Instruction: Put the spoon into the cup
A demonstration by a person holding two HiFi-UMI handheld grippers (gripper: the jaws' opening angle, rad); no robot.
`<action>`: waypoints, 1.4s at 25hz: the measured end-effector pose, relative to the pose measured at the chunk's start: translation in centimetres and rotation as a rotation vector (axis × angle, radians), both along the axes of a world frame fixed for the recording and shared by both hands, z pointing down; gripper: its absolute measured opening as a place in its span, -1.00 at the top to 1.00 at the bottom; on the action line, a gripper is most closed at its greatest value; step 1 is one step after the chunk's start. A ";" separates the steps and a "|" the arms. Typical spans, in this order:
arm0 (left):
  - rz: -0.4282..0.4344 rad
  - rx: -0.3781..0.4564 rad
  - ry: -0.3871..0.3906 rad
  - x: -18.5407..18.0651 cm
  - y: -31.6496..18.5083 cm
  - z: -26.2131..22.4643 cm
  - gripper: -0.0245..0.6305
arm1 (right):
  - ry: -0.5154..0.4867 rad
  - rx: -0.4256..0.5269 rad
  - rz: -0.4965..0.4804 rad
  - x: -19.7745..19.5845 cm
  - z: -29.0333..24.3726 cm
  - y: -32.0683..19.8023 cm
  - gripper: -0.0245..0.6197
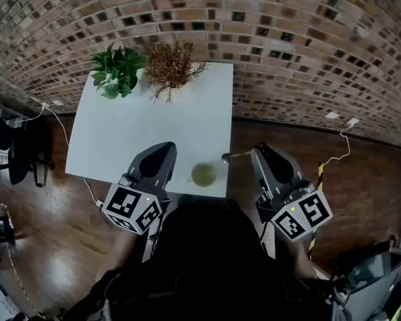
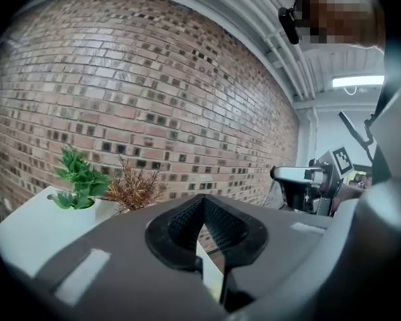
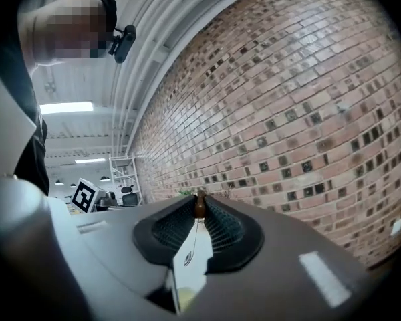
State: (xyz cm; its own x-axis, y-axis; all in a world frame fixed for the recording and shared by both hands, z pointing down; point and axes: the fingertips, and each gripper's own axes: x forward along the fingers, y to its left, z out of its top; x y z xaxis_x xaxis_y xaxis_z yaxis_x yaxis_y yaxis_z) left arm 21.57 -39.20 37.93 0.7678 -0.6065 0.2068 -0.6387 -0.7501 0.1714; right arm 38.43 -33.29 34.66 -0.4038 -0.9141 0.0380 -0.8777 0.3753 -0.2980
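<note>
A cup point(image 1: 204, 174) of greenish liquid stands on the white table point(image 1: 154, 126), close to its near edge and right corner. My right gripper point(image 1: 253, 153) hangs just off the table's right edge, shut on a spoon point(image 1: 231, 156). The spoon's metal bowl points left, up and to the right of the cup. In the right gripper view the spoon's brown end point(image 3: 199, 204) sits pinched between the tips of my right gripper point(image 3: 199, 209). My left gripper point(image 1: 166, 150) is over the table left of the cup, apart from it. Its jaws point(image 2: 201, 202) are shut with nothing between them.
A green potted plant point(image 1: 117, 69) and a dried brown plant point(image 1: 170, 62) stand at the table's far edge. A brick wall runs behind. White cables point(image 1: 341, 149) lie on the wooden floor at the right, and a dark chair point(image 1: 13, 152) stands at the left.
</note>
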 end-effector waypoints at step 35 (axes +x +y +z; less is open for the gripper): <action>-0.039 -0.015 0.023 -10.4 3.9 3.6 0.94 | -0.043 -0.085 0.128 -7.4 5.5 1.6 0.77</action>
